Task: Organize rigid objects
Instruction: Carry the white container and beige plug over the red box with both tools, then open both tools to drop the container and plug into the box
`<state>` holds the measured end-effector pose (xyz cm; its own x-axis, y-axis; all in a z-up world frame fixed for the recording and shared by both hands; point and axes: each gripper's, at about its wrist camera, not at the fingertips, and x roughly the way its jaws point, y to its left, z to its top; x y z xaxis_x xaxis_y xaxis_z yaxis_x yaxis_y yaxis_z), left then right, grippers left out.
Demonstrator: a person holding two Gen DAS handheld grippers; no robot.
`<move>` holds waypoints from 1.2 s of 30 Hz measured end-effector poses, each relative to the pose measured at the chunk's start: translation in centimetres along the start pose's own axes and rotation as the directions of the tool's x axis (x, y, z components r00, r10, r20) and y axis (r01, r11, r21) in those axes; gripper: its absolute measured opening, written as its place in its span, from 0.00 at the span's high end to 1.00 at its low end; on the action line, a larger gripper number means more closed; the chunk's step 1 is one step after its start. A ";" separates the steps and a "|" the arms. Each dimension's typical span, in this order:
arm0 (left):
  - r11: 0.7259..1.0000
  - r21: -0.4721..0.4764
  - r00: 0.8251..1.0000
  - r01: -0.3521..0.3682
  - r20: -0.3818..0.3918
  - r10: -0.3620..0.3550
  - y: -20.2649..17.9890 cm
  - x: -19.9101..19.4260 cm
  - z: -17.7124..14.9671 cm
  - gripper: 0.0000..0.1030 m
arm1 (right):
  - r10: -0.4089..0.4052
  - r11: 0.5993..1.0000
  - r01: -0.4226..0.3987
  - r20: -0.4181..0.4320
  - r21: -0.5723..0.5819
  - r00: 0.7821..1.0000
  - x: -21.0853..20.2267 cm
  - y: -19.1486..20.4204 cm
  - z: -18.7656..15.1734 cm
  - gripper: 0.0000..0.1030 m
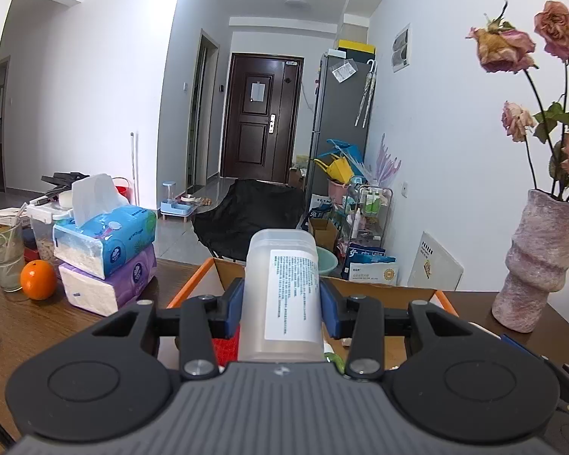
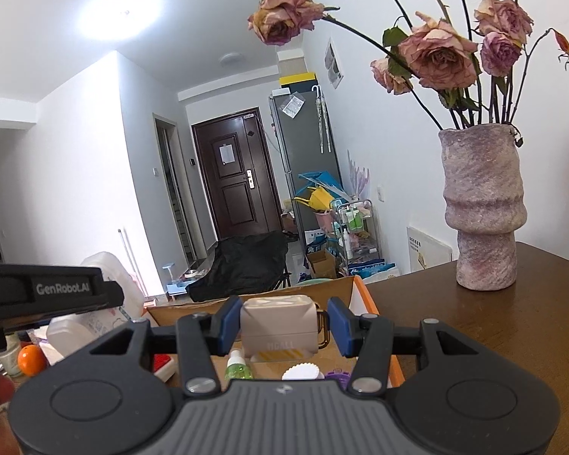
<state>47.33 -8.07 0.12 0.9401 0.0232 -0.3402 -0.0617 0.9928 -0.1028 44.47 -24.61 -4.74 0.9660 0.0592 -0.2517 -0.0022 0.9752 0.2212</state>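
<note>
Left gripper (image 1: 281, 305) clamps a translucent labelled bottle (image 1: 280, 295) upright above the cardboard box (image 1: 223, 276). Right gripper (image 2: 284, 326) straddles a beige case (image 2: 278, 326) over the same box; contact cannot be confirmed.

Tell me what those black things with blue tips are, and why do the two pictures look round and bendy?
Those are two claws that a person holds, one in each hand. A tiny wide-eyed camera sits on each claw, which bends the picture. The left claw squeezes a cloudy plastic bottle with a white label. The right claw has a small beige case between its blue pads; its right pad looks a bit apart. Both hover over a cardboard box on a brown table. Nearby stand a vase of dried roses, tissue packs and an orange.
</note>
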 end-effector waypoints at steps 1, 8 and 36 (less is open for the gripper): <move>1.000 0.000 1.000 -0.002 -0.002 0.002 0.0 0.3 0.1 0.59 | -0.001 1.000 0.001 -0.002 -0.003 1.000 0.3 0.0 0.0 0.53; 1.000 0.005 0.999 -0.019 -0.026 0.019 -0.1 2.5 0.5 0.59 | -0.004 1.000 0.004 -0.012 -0.019 1.000 2.1 0.0 0.0 0.53; 0.995 0.019 0.985 -0.100 -0.141 0.102 1.2 6.4 1.0 0.00 | -0.051 0.996 0.044 -0.098 -0.074 0.994 5.9 -0.2 0.4 0.01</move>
<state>53.60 -6.56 -1.29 0.8722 0.1075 -0.4772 -0.1491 0.9876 -0.0501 50.26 -24.52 -5.86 0.9347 0.0298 -0.3542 0.0212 0.9900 0.1393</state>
